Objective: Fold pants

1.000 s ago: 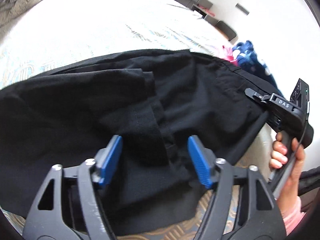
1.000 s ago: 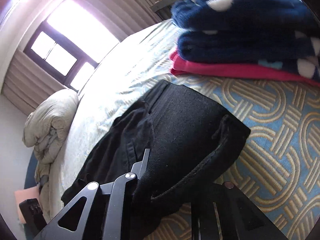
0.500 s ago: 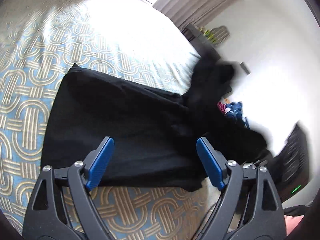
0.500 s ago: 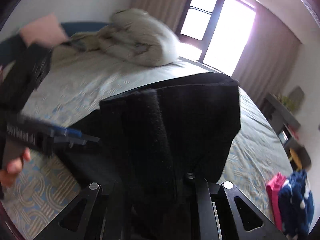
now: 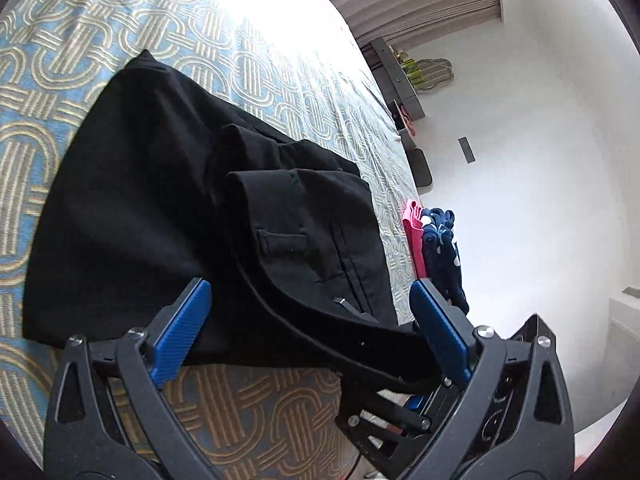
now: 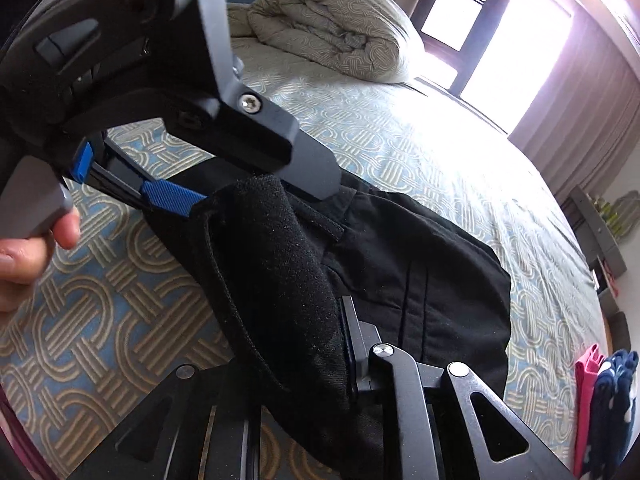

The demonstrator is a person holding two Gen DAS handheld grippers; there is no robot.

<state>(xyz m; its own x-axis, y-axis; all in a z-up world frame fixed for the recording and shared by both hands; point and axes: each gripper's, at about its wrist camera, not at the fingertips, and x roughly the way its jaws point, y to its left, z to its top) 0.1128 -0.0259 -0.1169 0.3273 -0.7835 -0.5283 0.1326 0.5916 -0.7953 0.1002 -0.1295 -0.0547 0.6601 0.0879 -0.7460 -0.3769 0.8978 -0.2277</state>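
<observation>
A: Where do we stand with the pants (image 5: 168,216)?

B: They lie black on the bed (image 5: 248,412), near its front edge, doubled over, long axis running away from us toward the far side.

A: And our grippers?

B: Our right gripper (image 6: 344,344) is clamped on the waistband (image 6: 276,280), lifting it. Our left gripper (image 5: 312,320) stands wide, the band between its pads (image 5: 182,332) but ungripped.

A: So which is nearer?

B: Both meet at that waistband end; we judge the left could close there next.
</observation>
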